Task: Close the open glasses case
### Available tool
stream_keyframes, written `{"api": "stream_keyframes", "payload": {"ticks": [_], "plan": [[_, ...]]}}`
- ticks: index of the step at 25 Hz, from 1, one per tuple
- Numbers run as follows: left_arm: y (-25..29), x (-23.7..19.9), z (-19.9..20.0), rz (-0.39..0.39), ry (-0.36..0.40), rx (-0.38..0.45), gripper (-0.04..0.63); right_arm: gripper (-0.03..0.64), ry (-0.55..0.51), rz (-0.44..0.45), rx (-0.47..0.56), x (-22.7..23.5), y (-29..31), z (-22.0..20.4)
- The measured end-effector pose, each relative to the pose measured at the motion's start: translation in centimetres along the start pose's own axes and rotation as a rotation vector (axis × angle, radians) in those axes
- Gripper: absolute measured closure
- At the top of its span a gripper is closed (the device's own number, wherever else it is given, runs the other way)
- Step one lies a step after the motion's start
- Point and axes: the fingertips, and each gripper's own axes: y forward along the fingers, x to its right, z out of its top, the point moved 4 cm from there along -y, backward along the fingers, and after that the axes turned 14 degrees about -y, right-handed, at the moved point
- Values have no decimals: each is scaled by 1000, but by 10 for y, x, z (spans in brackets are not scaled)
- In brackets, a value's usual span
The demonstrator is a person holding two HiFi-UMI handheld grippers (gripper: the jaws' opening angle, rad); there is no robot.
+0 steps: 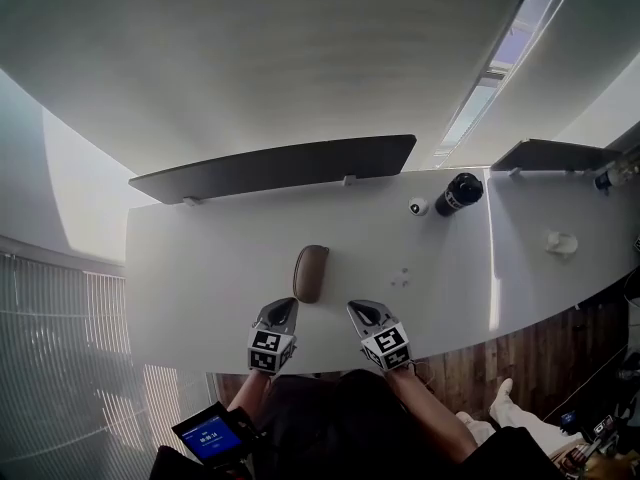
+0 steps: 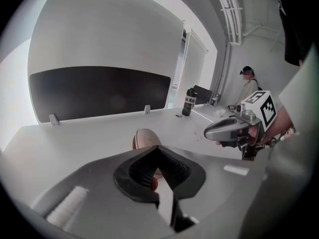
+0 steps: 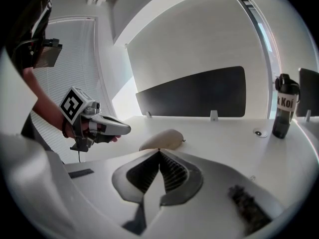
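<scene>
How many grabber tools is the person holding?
2. The left gripper is right in front of the glasses case; the right gripper is beside it, to its right. None seem hidden.

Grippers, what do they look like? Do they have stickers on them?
The left gripper and right gripper are smooth grey shells tapering to a beak-like point, with black ribbed pads inside. Each carries a white cube printed with black square markers. A thin dark cable hangs under the left one.
</scene>
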Motion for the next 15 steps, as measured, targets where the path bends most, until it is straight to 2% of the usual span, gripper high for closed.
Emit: {"api": "stream_keyframes", "payload": {"ticks": [3, 7, 10, 15], "plan": [[-28, 9, -8, -57, 91, 33, 589, 609, -14, -45, 16, -19, -17, 3], [-70, 13, -38, -144, 191, 86, 589, 609, -31, -128, 35, -59, -45, 6], [-115, 16, -59, -162, 186, 111, 589, 610, -36, -188, 12, -104, -69, 2], [-183, 15, -99, -170, 175, 107, 589, 609, -23, -218, 20, -185, -102, 0]]}}
